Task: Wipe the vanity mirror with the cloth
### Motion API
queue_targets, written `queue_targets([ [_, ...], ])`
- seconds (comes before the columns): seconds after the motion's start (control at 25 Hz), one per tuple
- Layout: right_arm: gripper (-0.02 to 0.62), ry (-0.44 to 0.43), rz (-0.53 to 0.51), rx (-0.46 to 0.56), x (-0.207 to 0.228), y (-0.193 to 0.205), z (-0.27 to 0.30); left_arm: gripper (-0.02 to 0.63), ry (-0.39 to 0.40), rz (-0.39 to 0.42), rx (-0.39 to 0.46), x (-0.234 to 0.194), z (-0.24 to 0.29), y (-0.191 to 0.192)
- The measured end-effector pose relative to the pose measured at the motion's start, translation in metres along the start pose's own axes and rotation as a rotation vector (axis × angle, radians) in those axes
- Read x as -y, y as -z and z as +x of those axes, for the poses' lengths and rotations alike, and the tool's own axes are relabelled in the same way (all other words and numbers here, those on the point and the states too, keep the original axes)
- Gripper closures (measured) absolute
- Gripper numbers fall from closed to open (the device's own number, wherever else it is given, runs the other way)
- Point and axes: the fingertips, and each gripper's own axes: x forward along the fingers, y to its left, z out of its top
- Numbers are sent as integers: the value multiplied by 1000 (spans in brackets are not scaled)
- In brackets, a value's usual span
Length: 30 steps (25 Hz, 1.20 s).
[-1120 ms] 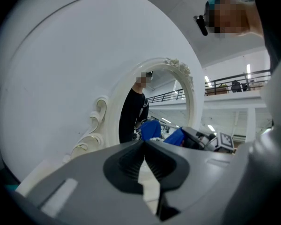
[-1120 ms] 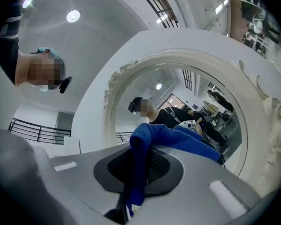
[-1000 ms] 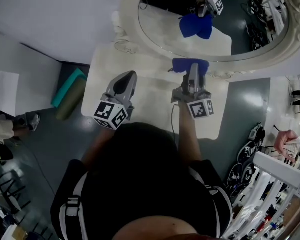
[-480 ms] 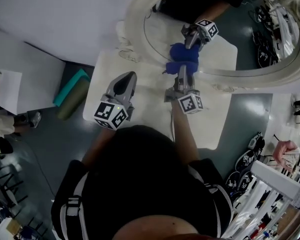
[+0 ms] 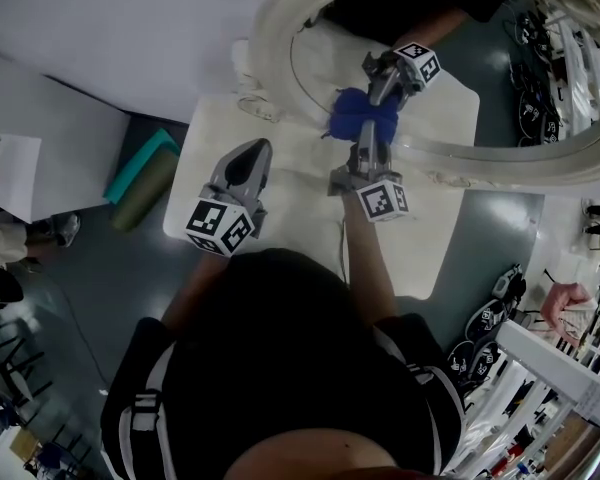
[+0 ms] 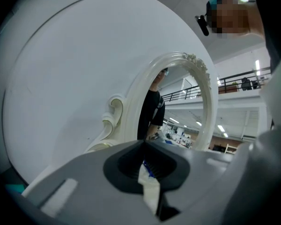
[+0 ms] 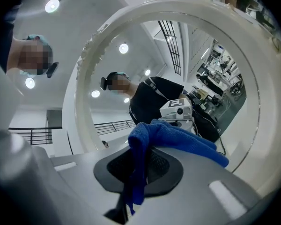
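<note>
The oval vanity mirror point(image 5: 280, 28) with an ornate white frame leans at the back of the white vanity table point(image 5: 290, 203). My right gripper point(image 5: 368, 146) is shut on a blue cloth point(image 5: 354, 114), which is bunched against the lower part of the glass, with its reflection just above. In the right gripper view the blue cloth point(image 7: 178, 137) drapes over the right gripper point(image 7: 138, 158), and the mirror point(image 7: 84, 93) fills the view. My left gripper point(image 5: 252, 156) hovers over the table's left part, shut and holding nothing. The left gripper point(image 6: 147, 165) faces the mirror frame point(image 6: 203, 102).
A teal and olive object point(image 5: 140, 176) lies on the floor left of the table. A white box point(image 5: 10, 158) stands further left. Shoes point(image 5: 490, 318) and a white rack point(image 5: 570, 368) are at the right. A thin cable point(image 5: 344, 238) runs across the table.
My right gripper has carried the blue cloth up off the table and onto the mirror's lower glass. The left gripper has stayed where it was.
</note>
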Motion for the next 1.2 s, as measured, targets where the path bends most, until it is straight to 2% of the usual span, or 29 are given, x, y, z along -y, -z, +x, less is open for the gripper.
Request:
queue_targets([
  [0.2, 568, -68, -21, 30, -25, -23, 7, 597, 9, 1, 8, 5, -1, -2],
  [0.48, 569, -209, -92, 111, -91, -90, 31, 597, 25, -6, 29, 4, -4, -6],
  [0.88, 569, -299, -90, 174, -179, -197, 58, 597, 40, -15, 66, 10, -14, -16],
  [1.2, 569, -329, -79, 232, -218, -243, 67, 597, 30, -23, 108, 5, -29, -24],
])
